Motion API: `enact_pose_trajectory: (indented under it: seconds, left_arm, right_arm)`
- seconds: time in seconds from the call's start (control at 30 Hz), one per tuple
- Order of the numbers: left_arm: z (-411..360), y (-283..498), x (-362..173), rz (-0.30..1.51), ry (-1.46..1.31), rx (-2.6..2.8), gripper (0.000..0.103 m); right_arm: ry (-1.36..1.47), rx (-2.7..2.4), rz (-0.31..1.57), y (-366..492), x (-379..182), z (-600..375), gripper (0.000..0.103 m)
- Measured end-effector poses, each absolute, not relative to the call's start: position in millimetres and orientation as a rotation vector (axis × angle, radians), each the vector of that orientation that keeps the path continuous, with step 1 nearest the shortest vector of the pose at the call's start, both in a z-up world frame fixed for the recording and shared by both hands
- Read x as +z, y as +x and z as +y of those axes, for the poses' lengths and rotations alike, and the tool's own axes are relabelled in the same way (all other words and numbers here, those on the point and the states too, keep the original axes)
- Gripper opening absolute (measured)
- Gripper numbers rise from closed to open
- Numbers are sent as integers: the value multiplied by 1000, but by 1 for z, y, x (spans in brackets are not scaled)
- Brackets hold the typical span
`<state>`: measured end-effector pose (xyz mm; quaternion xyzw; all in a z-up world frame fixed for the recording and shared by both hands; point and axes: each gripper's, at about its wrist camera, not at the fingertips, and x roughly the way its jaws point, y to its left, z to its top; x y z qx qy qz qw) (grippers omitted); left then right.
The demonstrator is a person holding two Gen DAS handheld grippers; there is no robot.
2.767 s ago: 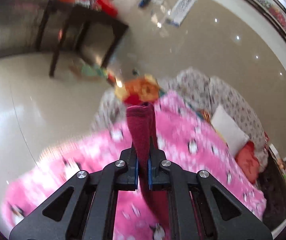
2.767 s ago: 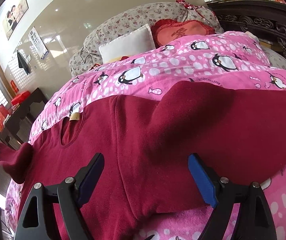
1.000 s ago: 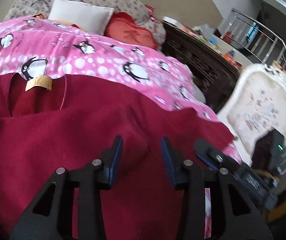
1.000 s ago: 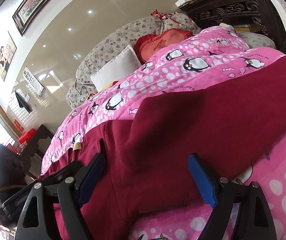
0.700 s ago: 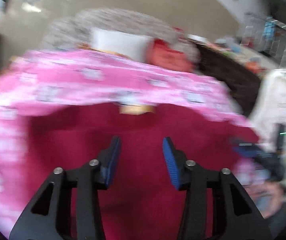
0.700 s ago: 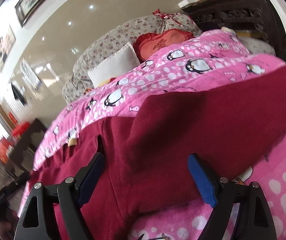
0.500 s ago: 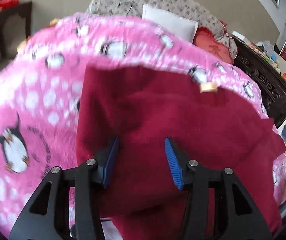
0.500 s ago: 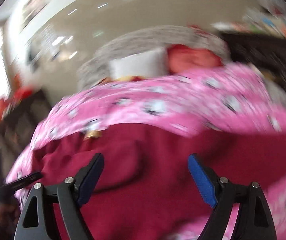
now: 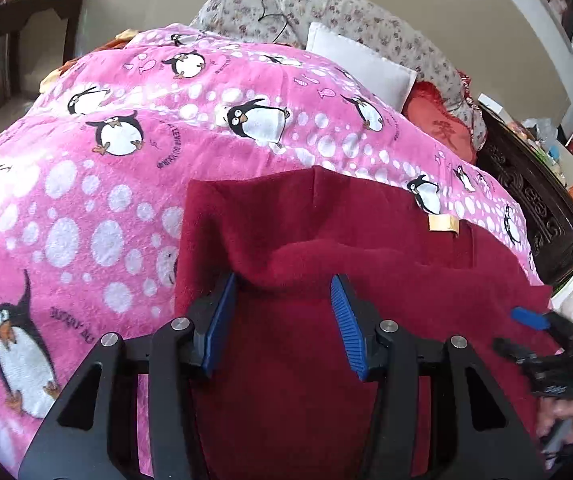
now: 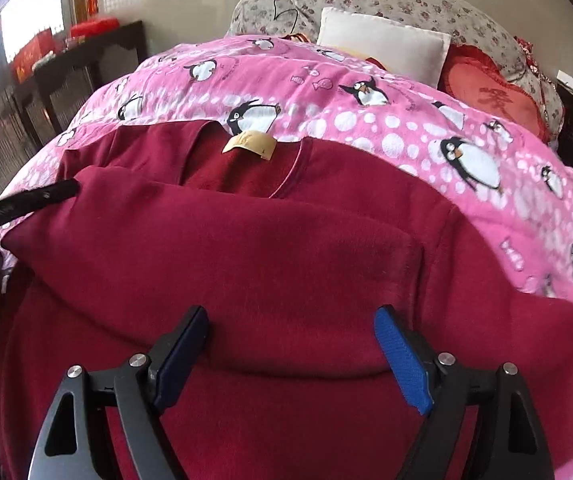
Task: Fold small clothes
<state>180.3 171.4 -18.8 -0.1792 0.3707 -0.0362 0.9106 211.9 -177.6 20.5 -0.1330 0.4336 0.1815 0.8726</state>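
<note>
A dark red top [image 10: 270, 256] lies flat on the pink penguin blanket [image 10: 326, 92], neck with a tan label [image 10: 250, 145] facing away. One sleeve is folded across its chest. In the left wrist view the top [image 9: 326, 340] fills the lower middle. My left gripper [image 9: 282, 312] is open and empty over the top's left shoulder, where the folded sleeve starts. My right gripper [image 10: 290, 344] is open and empty above the folded sleeve near the chest. The right gripper also shows at the right edge of the left wrist view [image 9: 526, 328].
A white pillow [image 10: 382, 46], a red cushion [image 10: 494, 100] and a floral bolster [image 10: 406, 0] lie at the head of the bed. A dark side table [image 10: 86, 60] stands at the left. A dark carved cabinet [image 9: 534, 200] stands at the right.
My left gripper has let go of the sleeve it held up, which now lies folded across the top. Both grippers have swung toward the middle of the top.
</note>
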Motion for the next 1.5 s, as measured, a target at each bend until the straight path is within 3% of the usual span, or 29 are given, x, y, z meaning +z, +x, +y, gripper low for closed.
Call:
enact_pose_trajectory:
  seconds: [0.17,0.27,0.43,0.53,0.67,0.73,1.03,1.23,1.5]
  left_arm:
    - [189,172,-21,715,-499,-137,50]
    - [189,170,-20,703,-513,-142,50]
    - [175,156,-6,651,-436,-156,51]
    - [165,148,2,609,-415,-243,59]
    - [159,154,-3,658,-393,-233,68]
    - [161,163,-13,733,-412,-219,69]
    - [159,159,-14,731,-404,-218,69]
    - [158,160,-15,738,-405,-219,70]
    - [157,162,-16,742,-402,-219,71]
  right_arm:
    - [-170,361,817,235,51,-182,84]
    - [-178,286,890,273,25,-175,84]
    - [-250,272,871,249,36,-164,84]
    - [-196,336,807,210,54,-176,84]
    - [-235,335,991,191,20,-196,84]
    - [-120,363,968,181,26,-227,77]
    - [137,-132,730,132,111,-471,78]
    - [607,-292,792,128,70,-642,77]
    - [781,-207,781,148,31,-684,73]
